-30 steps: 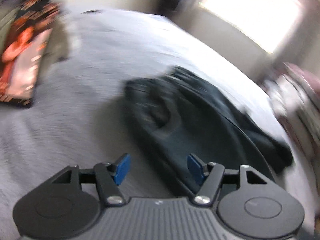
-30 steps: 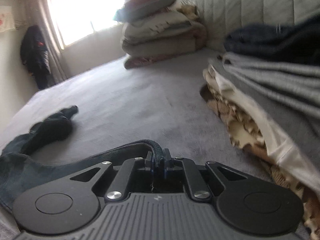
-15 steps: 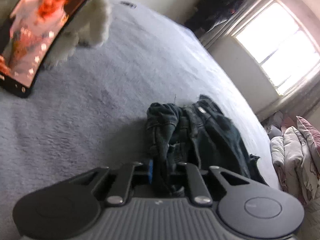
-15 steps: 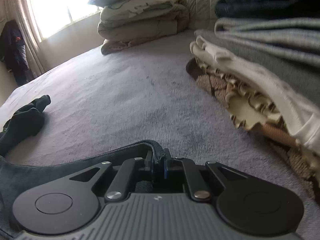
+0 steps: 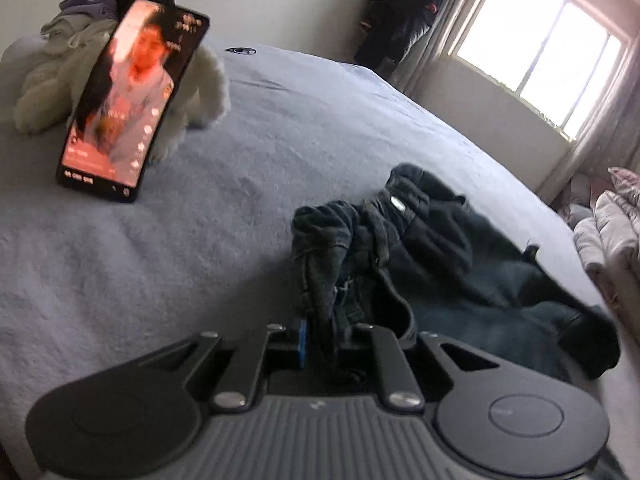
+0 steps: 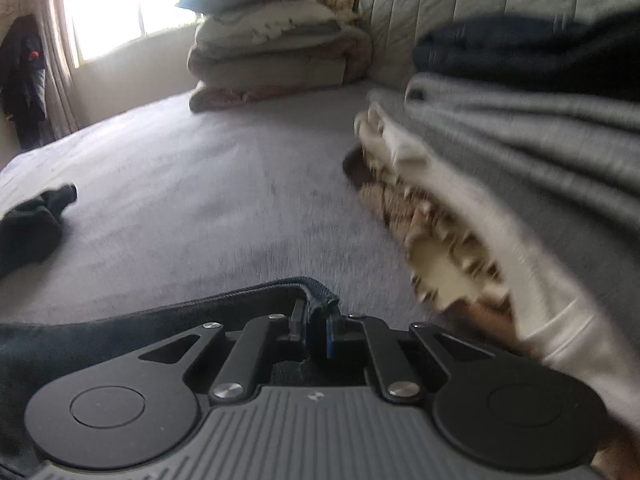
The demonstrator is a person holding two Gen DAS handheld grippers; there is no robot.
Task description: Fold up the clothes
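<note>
Black grippers (image 5: 320, 340), ribbed grey housings, seemingly blue pads (image 6: 329, 336)

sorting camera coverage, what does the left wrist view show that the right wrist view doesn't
Only the left wrist view: a lit phone propped against a white plush, and the jeans' bunched waistband. Only the right wrist view: a folded pile and stacked bedding. Both: the bed, window, a hanging dark coat, and fingers shut on the jeans, left gripper, right gripper.

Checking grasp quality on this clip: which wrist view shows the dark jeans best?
The left wrist view: the jeans lie bunched across the bed, waistband and button visible, with the left gripper shut on a fold. The right wrist view shows only a hem edge pinched in the right gripper and a far end.
</note>
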